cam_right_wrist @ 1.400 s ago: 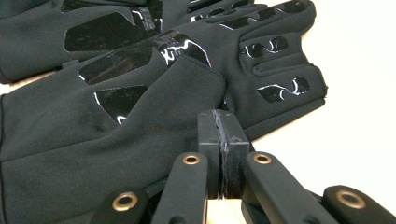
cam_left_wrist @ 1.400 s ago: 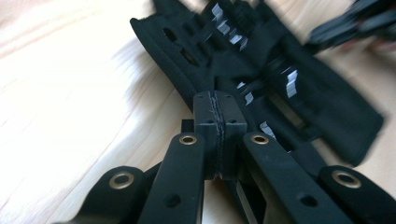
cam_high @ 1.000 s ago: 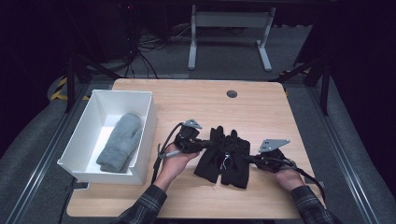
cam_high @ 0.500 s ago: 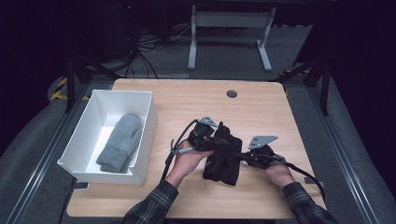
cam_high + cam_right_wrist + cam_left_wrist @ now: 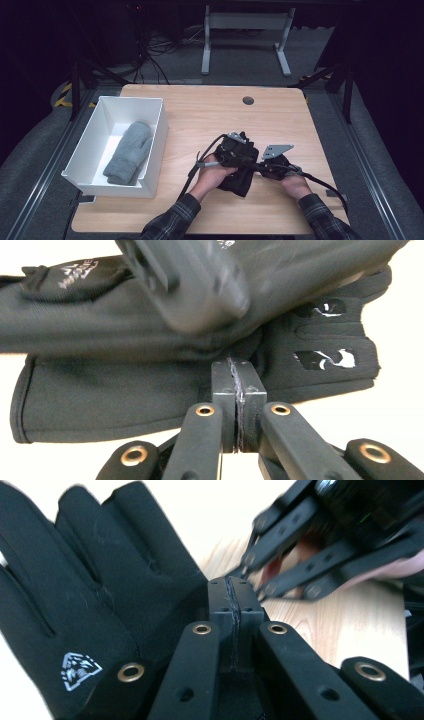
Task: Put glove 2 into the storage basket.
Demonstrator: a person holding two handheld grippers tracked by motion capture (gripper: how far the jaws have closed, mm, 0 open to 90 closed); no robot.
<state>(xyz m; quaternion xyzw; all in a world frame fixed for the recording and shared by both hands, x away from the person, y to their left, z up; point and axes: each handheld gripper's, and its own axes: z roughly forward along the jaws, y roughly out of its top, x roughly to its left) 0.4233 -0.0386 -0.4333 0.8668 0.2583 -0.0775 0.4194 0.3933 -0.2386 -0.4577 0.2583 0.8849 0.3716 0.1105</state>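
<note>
High view: both grippers, left gripper point(image 5: 243, 156) and right gripper point(image 5: 260, 167), meet at the black gloves point(image 5: 239, 175), jaws fully closed, pinching fabric; hands low over the surface point(image 5: 200, 115).

Both forearms, in plaid sleeves, entered from the bottom of the high view and converged toward the middle. The left hand point(image 5: 216, 175) held the left gripper point(image 5: 239, 150) angled inward to the right; the right hand point(image 5: 295, 184) held the right gripper point(image 5: 260, 167) angled inward to the left. The two grippers stood just beside each other. In each gripper view, the fingers point(image 5: 233, 611) point(image 5: 235, 385) were pressed fully together, pads meeting along one seam.
</note>
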